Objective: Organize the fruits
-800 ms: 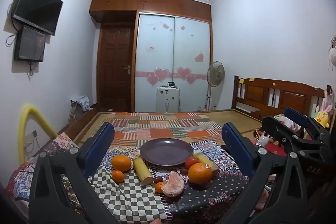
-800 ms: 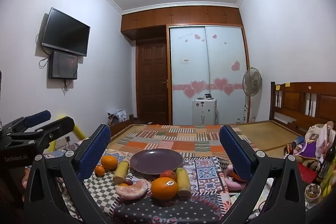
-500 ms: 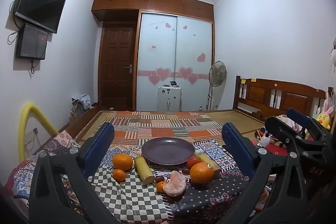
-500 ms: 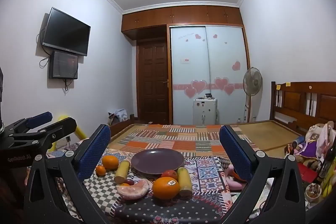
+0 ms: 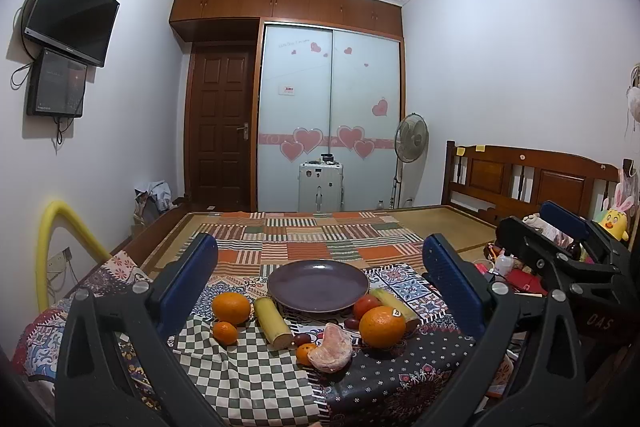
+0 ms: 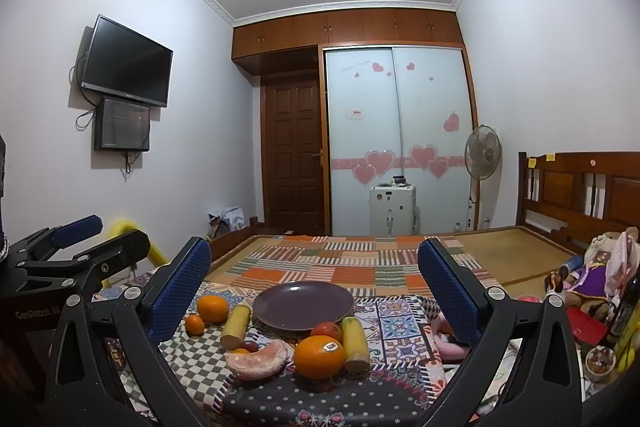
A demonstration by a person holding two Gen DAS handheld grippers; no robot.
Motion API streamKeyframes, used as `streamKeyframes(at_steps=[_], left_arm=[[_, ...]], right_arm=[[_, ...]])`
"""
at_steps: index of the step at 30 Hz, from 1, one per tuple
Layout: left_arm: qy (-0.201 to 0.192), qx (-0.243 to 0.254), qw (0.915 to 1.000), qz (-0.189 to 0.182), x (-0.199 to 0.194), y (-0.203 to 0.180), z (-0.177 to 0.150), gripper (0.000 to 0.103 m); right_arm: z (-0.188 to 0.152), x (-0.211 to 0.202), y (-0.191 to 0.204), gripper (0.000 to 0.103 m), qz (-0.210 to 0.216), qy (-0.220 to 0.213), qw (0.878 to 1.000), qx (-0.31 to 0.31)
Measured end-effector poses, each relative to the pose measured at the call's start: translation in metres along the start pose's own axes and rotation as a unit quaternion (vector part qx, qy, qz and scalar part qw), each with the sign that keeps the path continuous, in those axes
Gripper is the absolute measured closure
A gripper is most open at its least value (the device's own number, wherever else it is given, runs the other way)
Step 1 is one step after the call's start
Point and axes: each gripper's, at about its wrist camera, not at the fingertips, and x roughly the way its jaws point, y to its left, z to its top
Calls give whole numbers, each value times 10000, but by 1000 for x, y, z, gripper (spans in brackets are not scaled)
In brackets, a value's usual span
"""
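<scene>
Left gripper (image 5: 320, 259) spread wide, nothing between its blue pads (image 5: 192, 279), held back from the fruit. Right gripper (image 6: 314, 259) also wide and empty; it shows at the right edge of the left wrist view, well off to the side of the cloth (image 5: 248, 379).

Nearest on the cloth: peeled pomelo piece (image 5: 331, 347), pinkish, with a small tangerine (image 5: 305, 351) touching its left side. Just right of it, big orange (image 5: 382, 326) with a sticker on top. Behind that orange — a tomato (image 5: 366, 306) and a yellow-green cane piece (image 5: 394, 305) lying beside it. Two dark grapes, one (image 5: 302, 339) near the pomelo, one (image 5: 352, 323) by the big orange.

Left group: second cane piece (image 5: 274, 321) lying lengthwise, its far end close to the plate rim. Left of it another orange (image 5: 231, 307), with a small tangerine (image 5: 225, 331) just in front, touching or nearly so.

Plate (image 5: 318, 285) — purple, bare, behind all the fruit, centred between the two groups.

Farther back: patchwork quilt (image 5: 320, 239) on the bed, headboard (image 5: 532, 183) right, white case (image 5: 321, 187) and fan (image 5: 411, 139) against the wardrobe (image 5: 330, 115), door (image 5: 222, 131) left of it, TV (image 5: 72, 11) on the left wall.
</scene>
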Motion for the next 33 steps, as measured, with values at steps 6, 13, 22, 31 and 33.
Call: streamKeyframes(at_steps=[6, 13, 22, 31, 33], left_arm=[[-18, -13, 10000, -9, -1, 0, 1, 0], [-17, 15, 10000, 0, -2, 0, 1, 0], [-29, 33, 10000, 32, -2, 1, 1, 0], [10, -4, 10000, 34, 0, 3, 1, 0], [16, -14, 10000, 41, 0, 4, 1, 0]], right_arm=[[0, 0, 1, 0, 11, -1, 10000, 2], [-1, 0, 1, 0, 5, -1, 10000, 11], [-3, 1, 7, 0, 21, 18, 10000, -27], [-2, 1, 6, 0, 39, 58, 10000, -5], [-1, 2, 5, 0, 48, 63, 10000, 6]])
